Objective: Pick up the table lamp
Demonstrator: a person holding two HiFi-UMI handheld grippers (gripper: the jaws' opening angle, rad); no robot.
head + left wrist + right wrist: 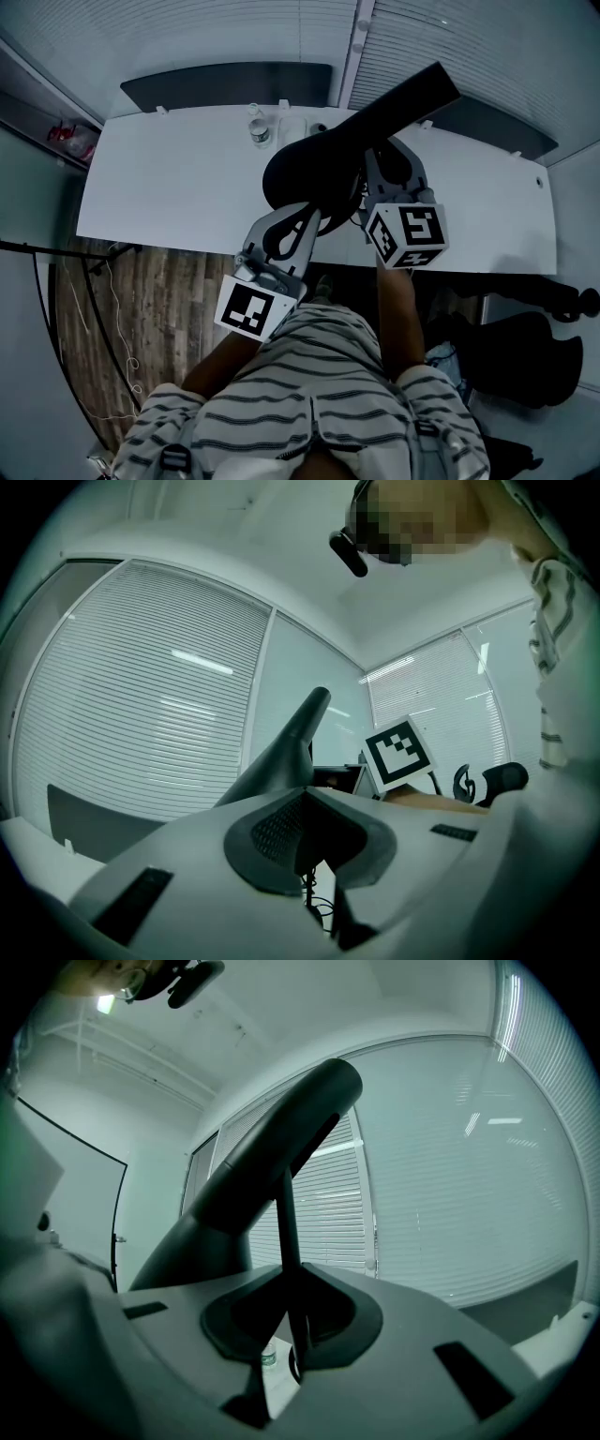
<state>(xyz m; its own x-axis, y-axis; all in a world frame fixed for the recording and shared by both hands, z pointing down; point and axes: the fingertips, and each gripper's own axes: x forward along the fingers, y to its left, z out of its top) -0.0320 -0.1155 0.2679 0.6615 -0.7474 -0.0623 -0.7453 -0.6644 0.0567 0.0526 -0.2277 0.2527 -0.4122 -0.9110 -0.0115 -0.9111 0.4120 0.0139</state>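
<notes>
Task thing: the table lamp, black, with a round base and a long slanting head, is over the near middle of the white bench, between the two tongs.
Done so far: both tongs have hold of the lamp. It looks raised off the bench, because both gripper views show bare bench and a slack cable below the grip.
Left to do: I judge little more than bringing it fully clear and holding it steady. No view shows the underside of the base, so I cannot be sure it is off the bench.
Left tongs: nearly closed, the pads pressing on a dark, thin part low on the lamp. In the head view they reach the near edge of the round base from the near left.
Right tongs: nearly closed on the thin upright stem, which runs up between the pads to the lamp head. In the head view they sit at the right of the base.
Nearby: a small bottle stands on the bench at the far side, apart from the lamp.
Risk: the long head hangs out to the far right, so the lamp may tip in such narrow grips.
</notes>
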